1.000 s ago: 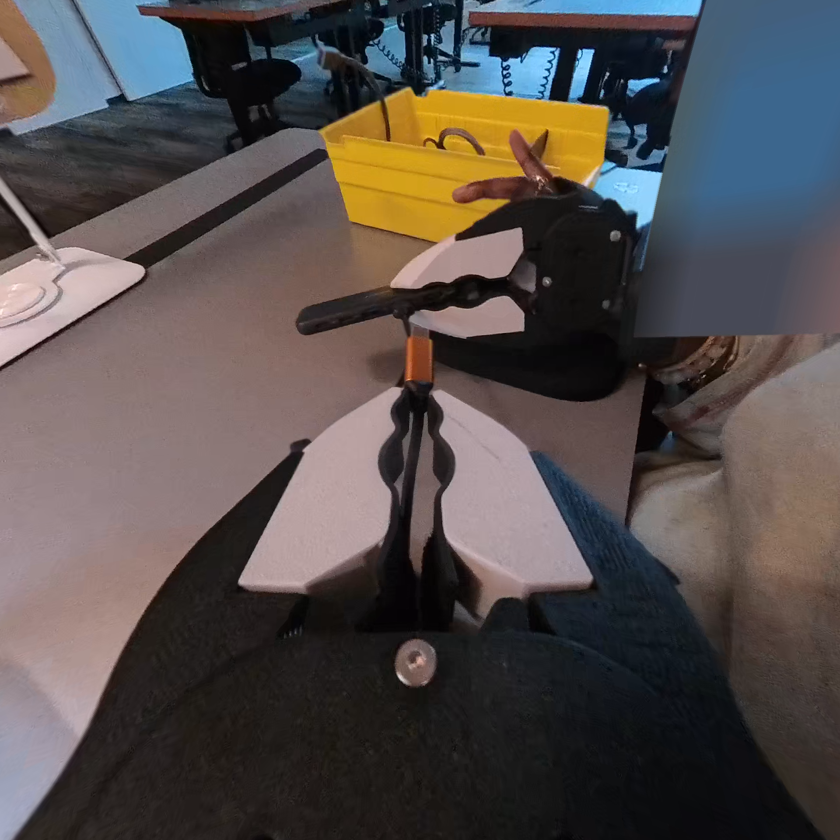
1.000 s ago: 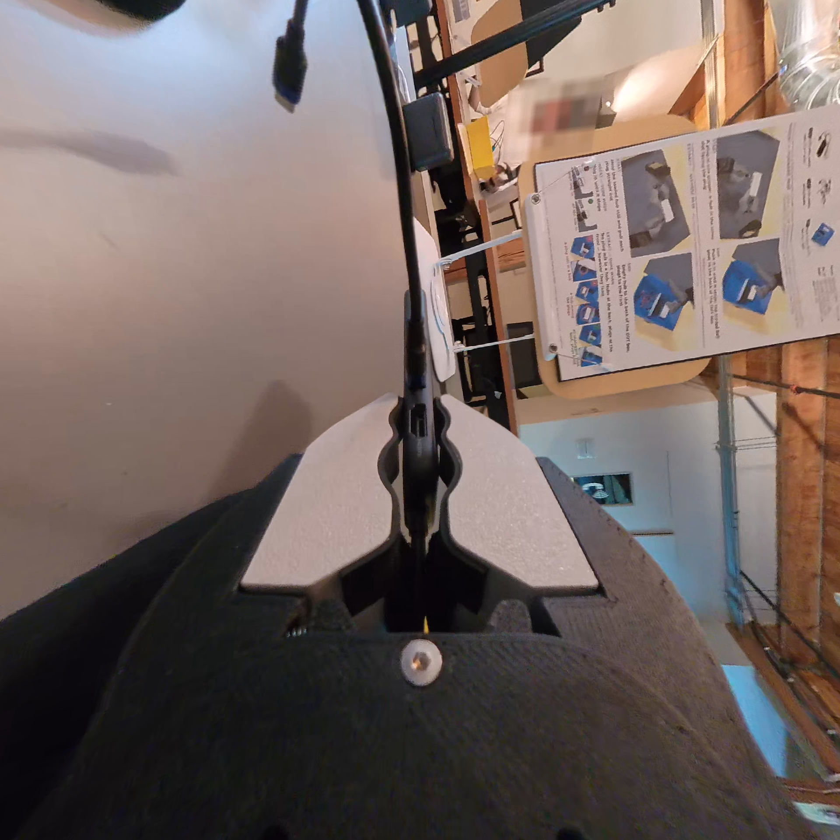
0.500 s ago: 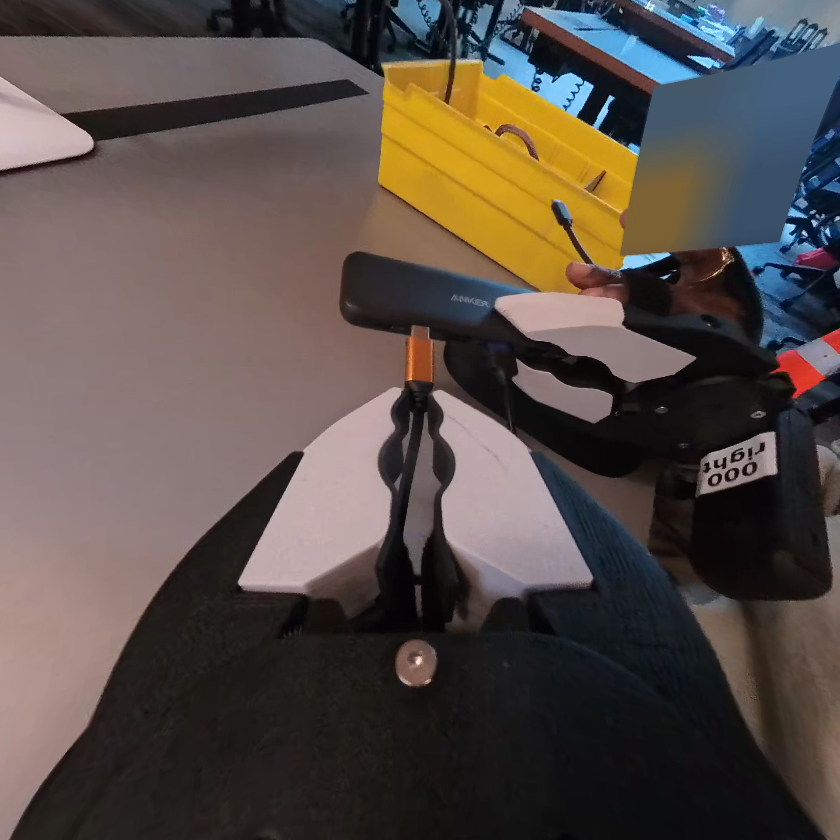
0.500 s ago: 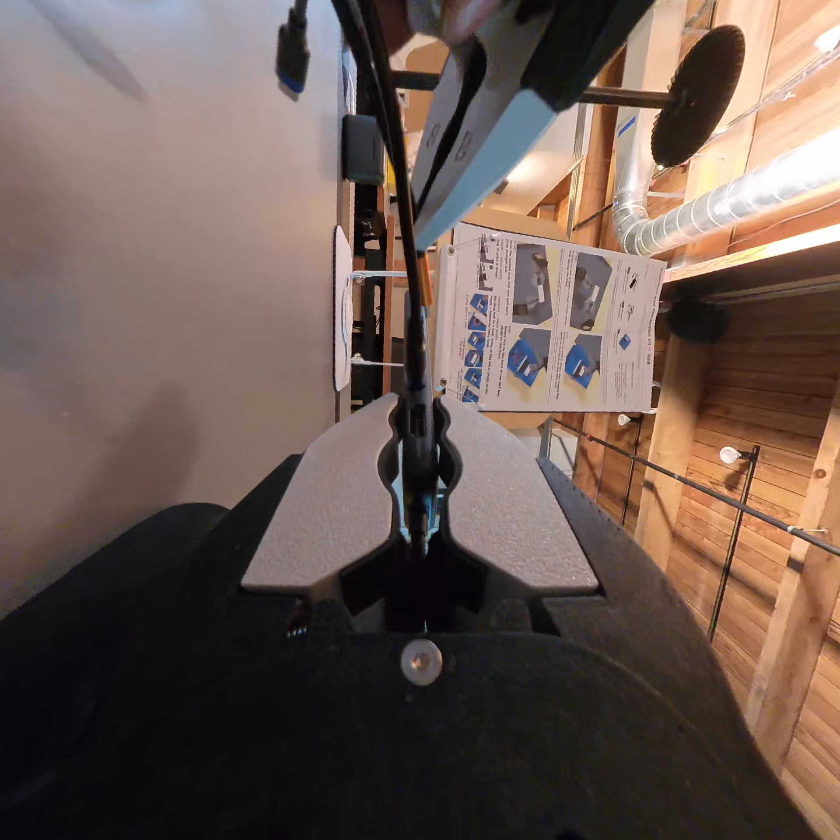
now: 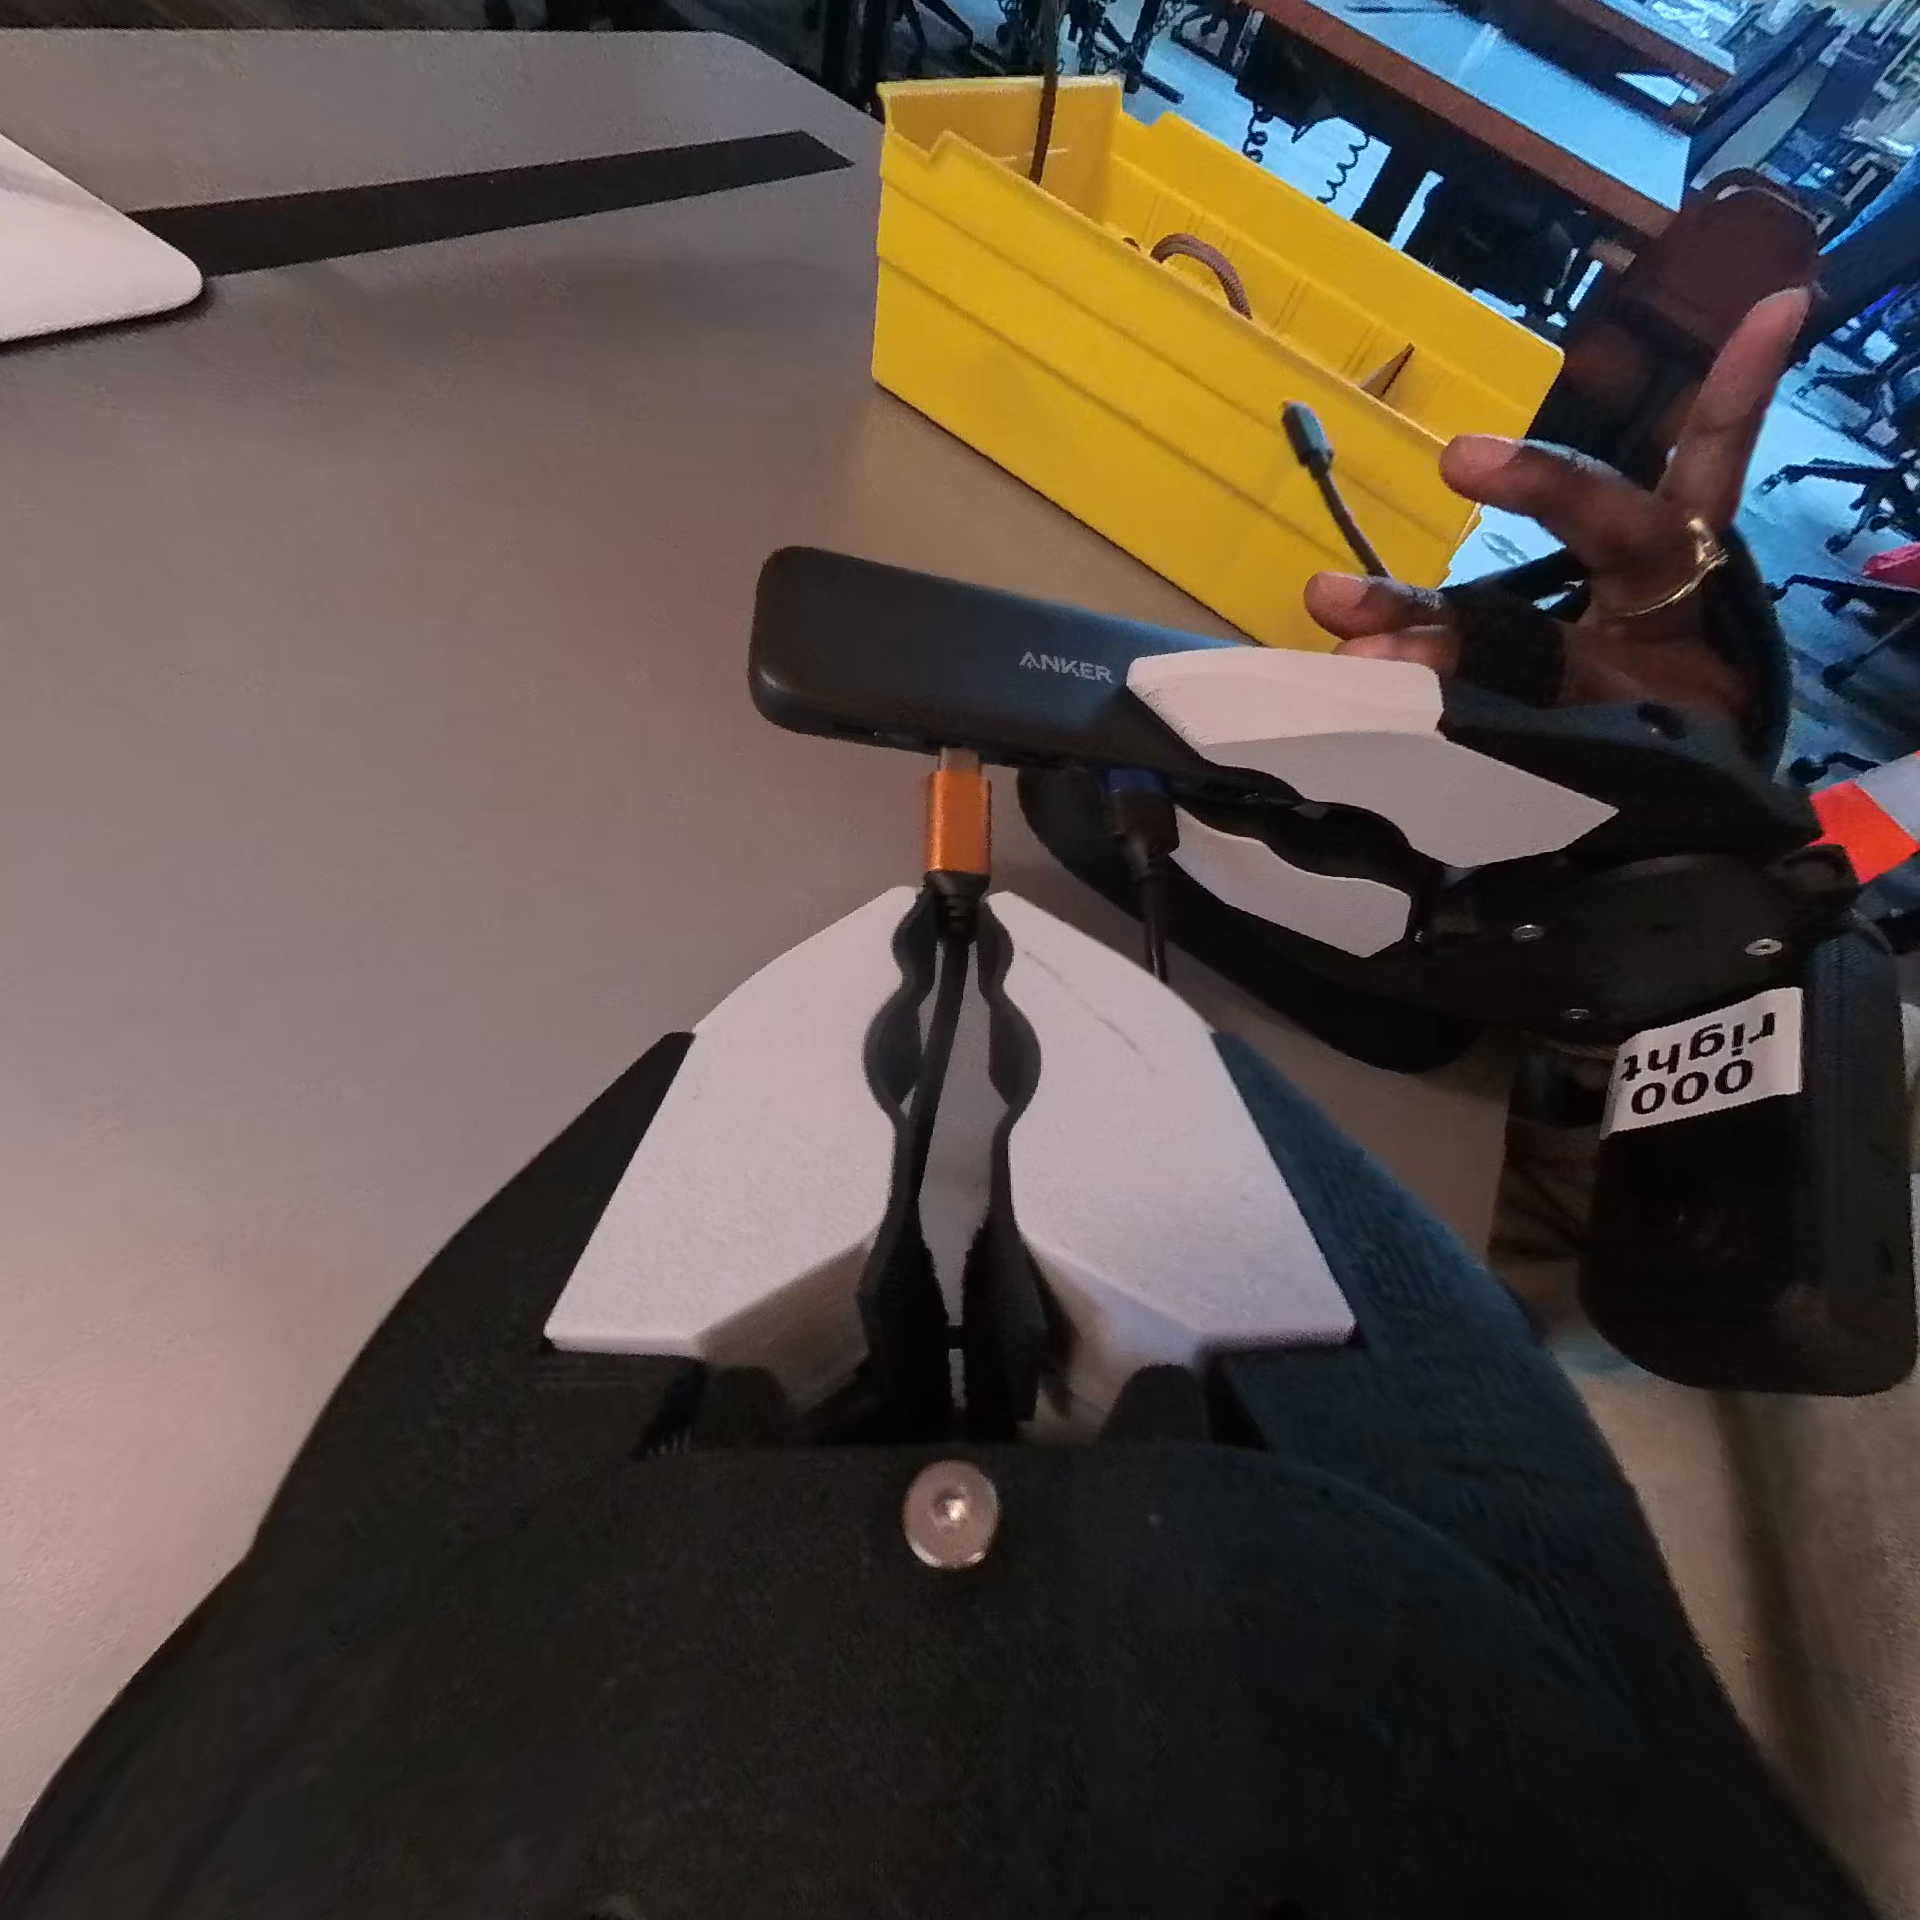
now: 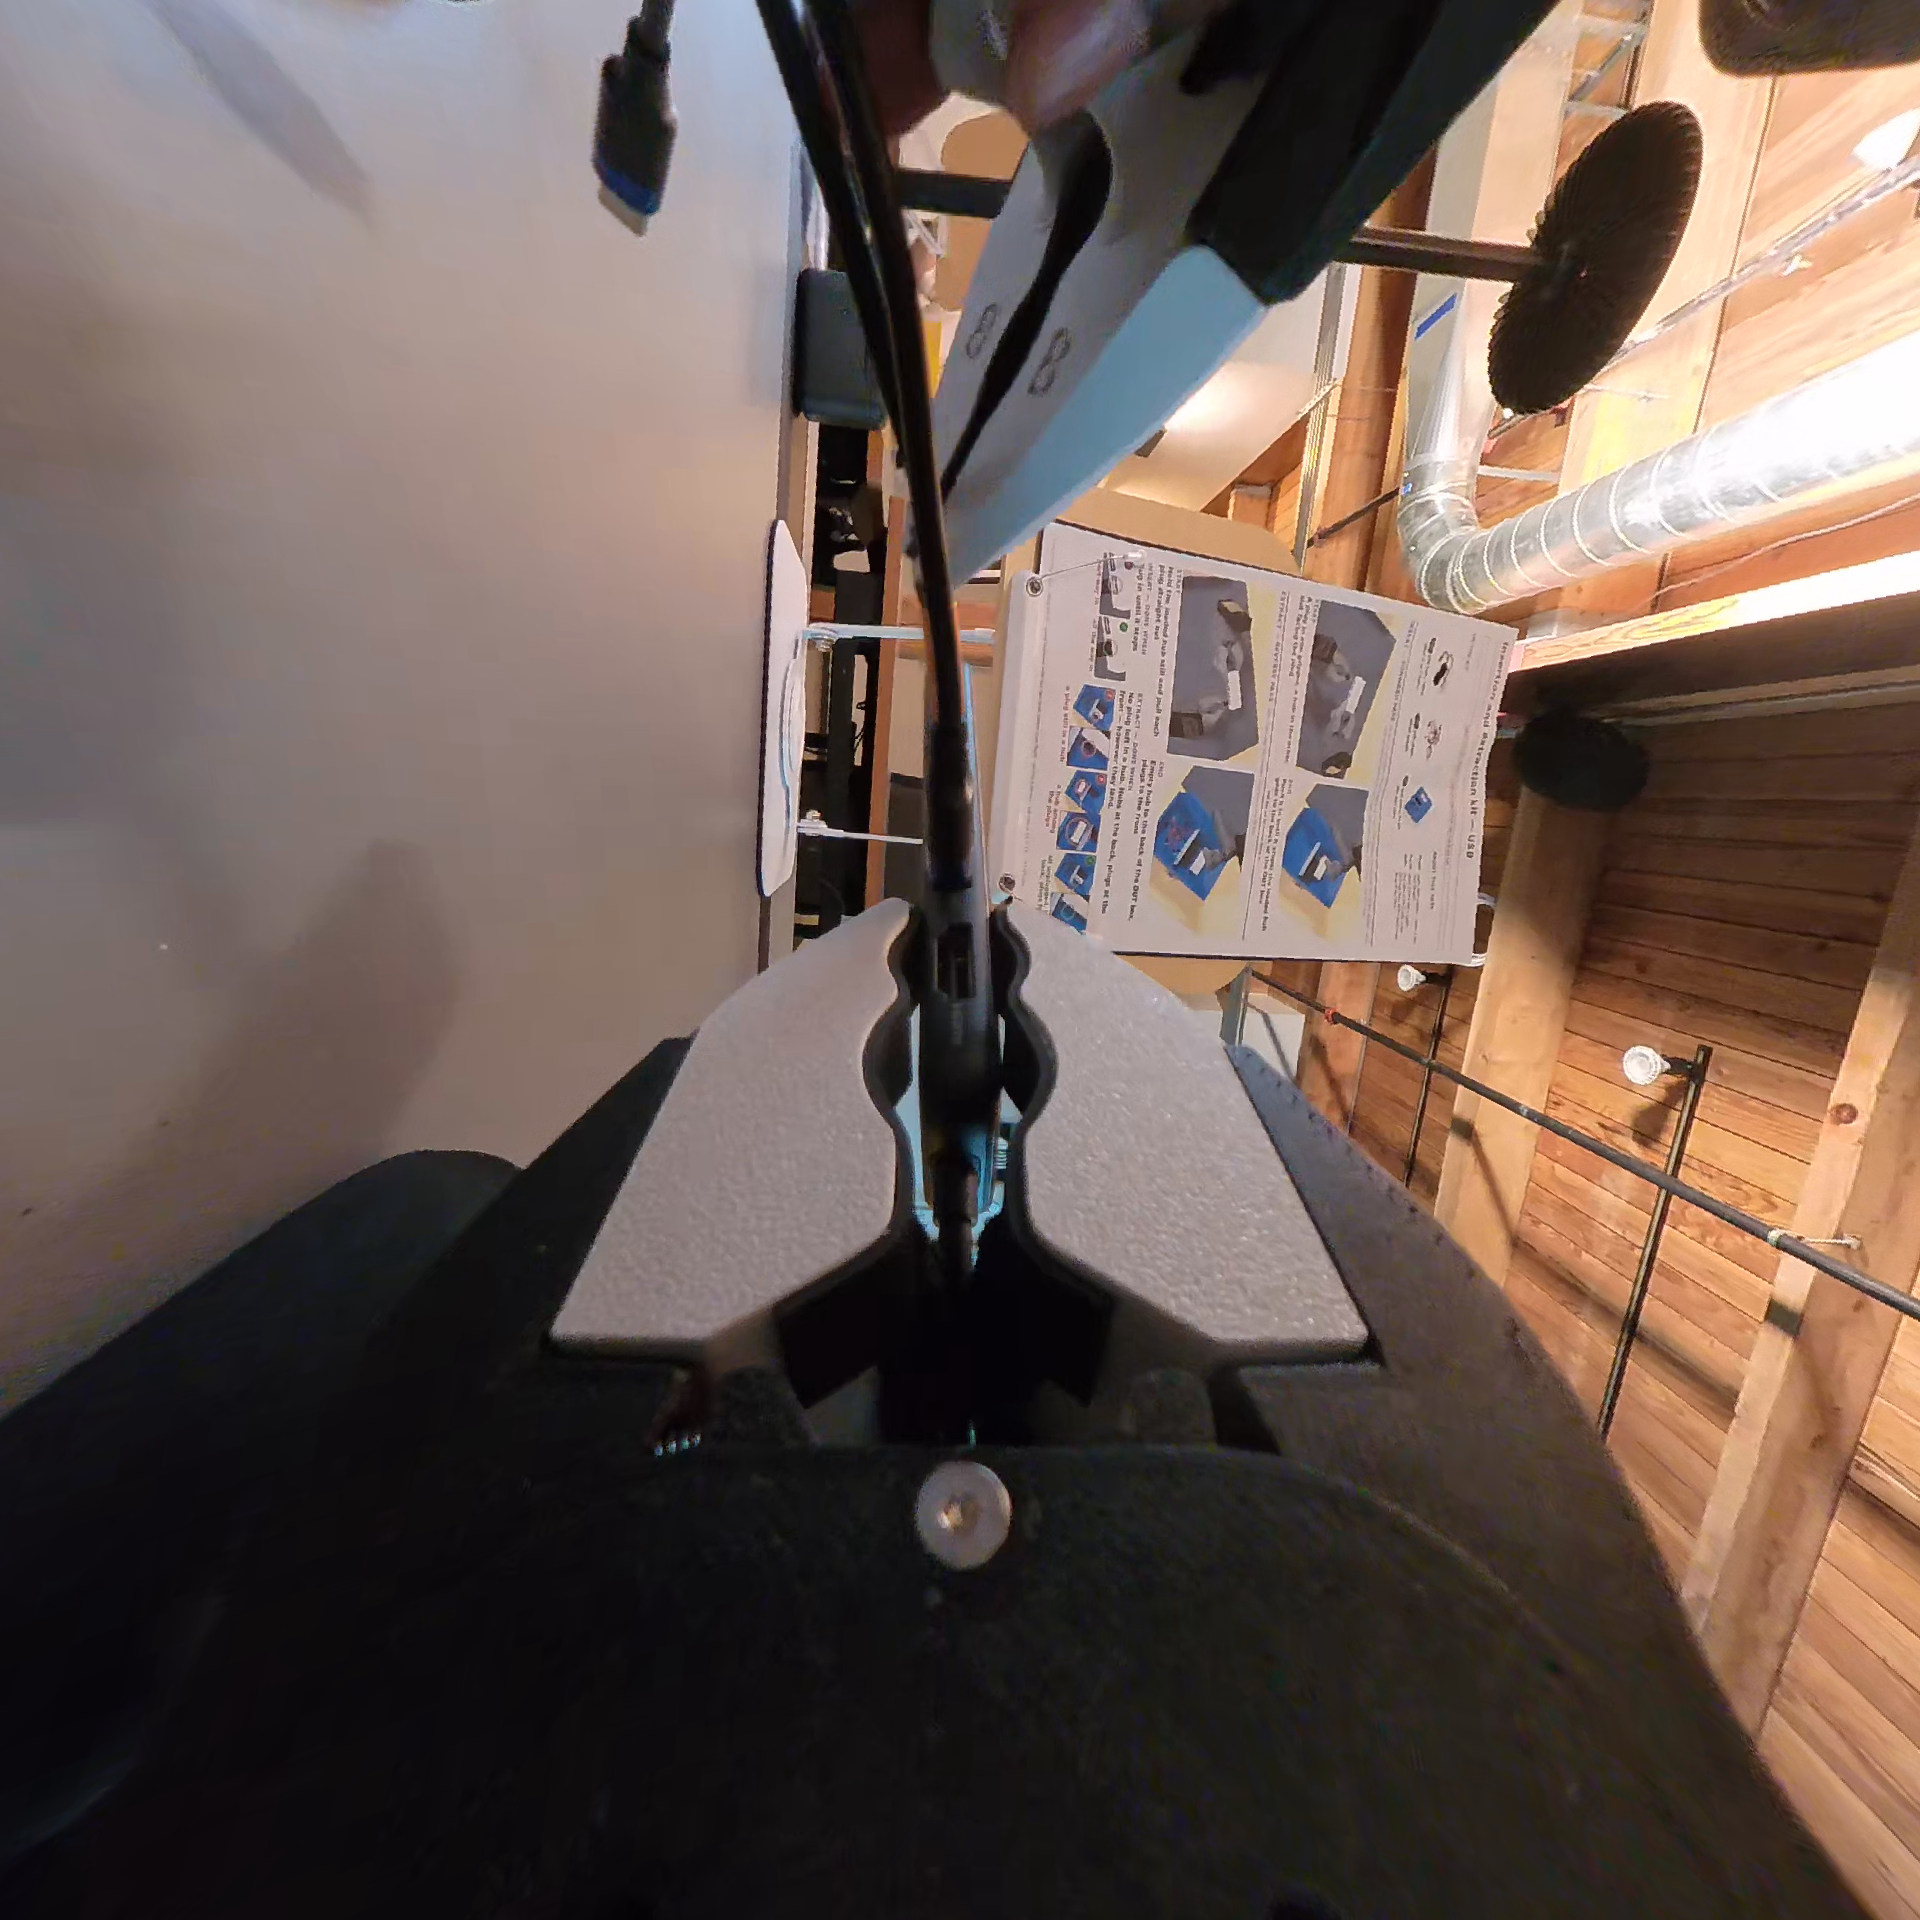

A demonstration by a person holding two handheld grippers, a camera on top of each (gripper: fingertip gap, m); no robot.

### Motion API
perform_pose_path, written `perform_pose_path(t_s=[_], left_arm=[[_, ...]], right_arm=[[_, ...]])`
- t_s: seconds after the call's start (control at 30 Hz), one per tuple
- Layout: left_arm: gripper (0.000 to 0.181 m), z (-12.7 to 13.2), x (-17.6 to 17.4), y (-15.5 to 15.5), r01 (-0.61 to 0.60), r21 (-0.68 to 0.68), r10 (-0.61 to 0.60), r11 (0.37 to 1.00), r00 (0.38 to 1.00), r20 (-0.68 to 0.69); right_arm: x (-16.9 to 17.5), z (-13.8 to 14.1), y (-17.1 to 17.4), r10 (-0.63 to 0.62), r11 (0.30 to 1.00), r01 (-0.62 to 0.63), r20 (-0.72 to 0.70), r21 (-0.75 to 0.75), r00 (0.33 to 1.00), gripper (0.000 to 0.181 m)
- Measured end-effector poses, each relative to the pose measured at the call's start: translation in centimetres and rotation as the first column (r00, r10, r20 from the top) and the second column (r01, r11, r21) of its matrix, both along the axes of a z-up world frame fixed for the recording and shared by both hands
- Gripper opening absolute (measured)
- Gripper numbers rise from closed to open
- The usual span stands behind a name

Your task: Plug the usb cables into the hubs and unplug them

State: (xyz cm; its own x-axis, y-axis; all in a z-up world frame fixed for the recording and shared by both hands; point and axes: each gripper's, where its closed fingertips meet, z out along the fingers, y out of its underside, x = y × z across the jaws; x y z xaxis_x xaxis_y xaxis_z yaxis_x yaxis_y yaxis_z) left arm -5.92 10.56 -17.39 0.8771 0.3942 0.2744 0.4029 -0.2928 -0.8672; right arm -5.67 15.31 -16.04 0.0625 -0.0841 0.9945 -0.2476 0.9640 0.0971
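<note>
In the left wrist view my left gripper is shut on a black cable just behind its orange USB plug. The plug's metal tip is at a side port of the black hub. My right gripper is shut on the hub's right end and holds it level above the table. A blue plug on a black cable sits in a neighbouring port. In the right wrist view my right gripper clamps the hub edge-on. The left gripper comes in from above.
A yellow bin with cables inside stands on the grey table behind the hub. A white lamp base lies at the far left. A loose blue-banded plug hangs at the top left, and a poster stands beyond. One gripper's finger ends stand about 6 cm off the other's.
The hub has turned from edge-on to flat and come closer. The orange plug's tip has reached the hub's port. The hand behind the right gripper has spread its fingers upward.
</note>
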Motion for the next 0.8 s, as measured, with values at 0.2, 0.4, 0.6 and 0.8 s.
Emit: perform_pose_path(t_s=[0.2, 0.4, 0.6, 0.8], left_arm=[[0.008, -0.2, -0.3, -0.2, -0.017, -0.013, 0.017, 1.000, 1.000, -0.007], [0.007, -0.4, -0.1, -0.1, 0.025, -0.004, -0.025, 1.000, 1.000, -0.018], [0.007, -0.2, -0.1, 0.3, 0.047, 0.021, -0.047, 0.999, 0.999, -0.014], [0.007, -0.3, -0.3, 0.2, 0.071, 0.011, -0.071, 0.997, 0.997, -0.027]], right_arm=[[0.1, -0.2, -0.4, 0.013, 1.000, -0.012, -0.002, 0.029, 1.000, 0.012], [0.6, -0.3, -0.4, 0.051, 0.998, -0.052, 0.030, 0.037, 0.998, 0.011], [0.9, 0.0, -0.5, 0.070, 0.996, -0.074, 0.064, 0.055, 0.996, 0.011], [1.2, -0.3, -1.0, 0.106, 0.990, -0.114, 0.093, 0.085, 0.990, 0.011]])
